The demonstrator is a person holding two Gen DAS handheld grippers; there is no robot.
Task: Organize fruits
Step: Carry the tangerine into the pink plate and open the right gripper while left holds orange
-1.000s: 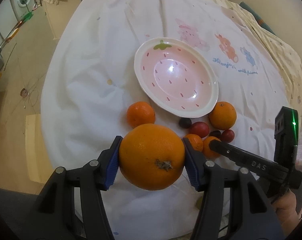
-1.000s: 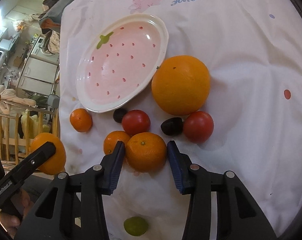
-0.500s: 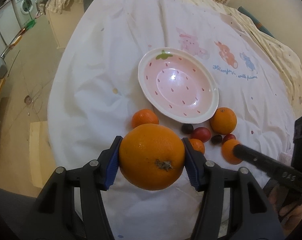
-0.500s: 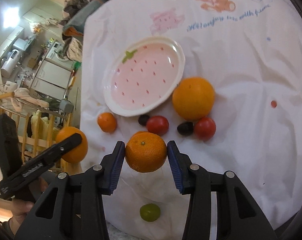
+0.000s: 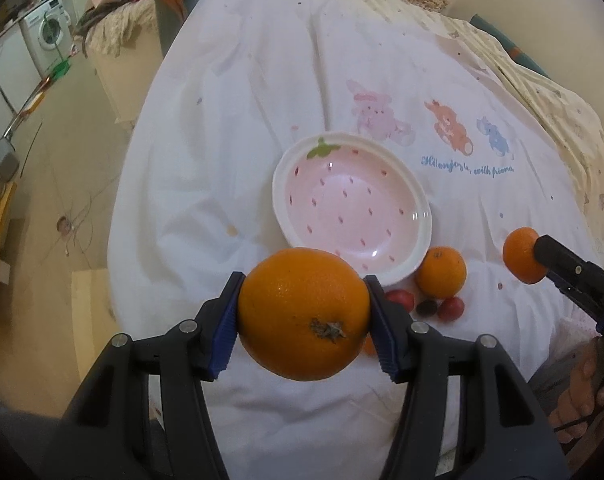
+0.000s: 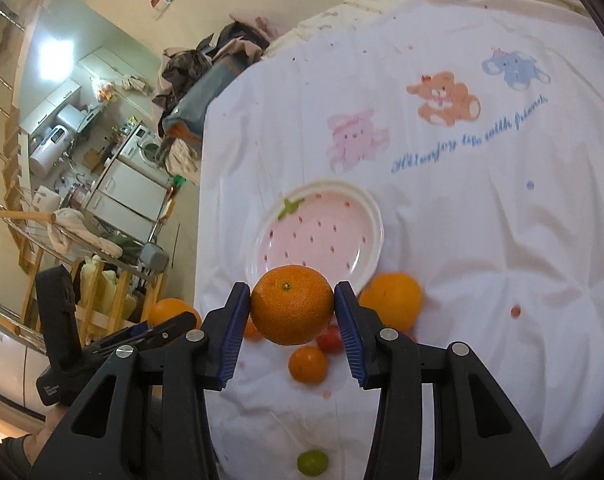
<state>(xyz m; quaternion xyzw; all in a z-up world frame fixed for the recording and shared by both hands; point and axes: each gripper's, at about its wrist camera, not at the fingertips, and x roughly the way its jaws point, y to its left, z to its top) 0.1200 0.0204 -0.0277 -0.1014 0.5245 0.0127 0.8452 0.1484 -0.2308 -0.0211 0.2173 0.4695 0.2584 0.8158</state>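
Observation:
My left gripper is shut on a large orange and holds it high above the white cloth, in front of the pink strawberry plate. My right gripper is shut on a mandarin, also lifted; the mandarin shows at the right of the left wrist view. The plate is empty. On the cloth lie an orange, red tomatoes, a dark grape and a small mandarin.
A green lime lies near the cloth's front edge. The white cloth with cartoon animals covers the table. The floor and a washing machine lie to the left. A wooden rack stands left of the table.
Both grippers have risen and pulled back from the cloth with their fruit. The right gripper lifted its mandarin off the cloth; the plate and remaining fruit look smaller.

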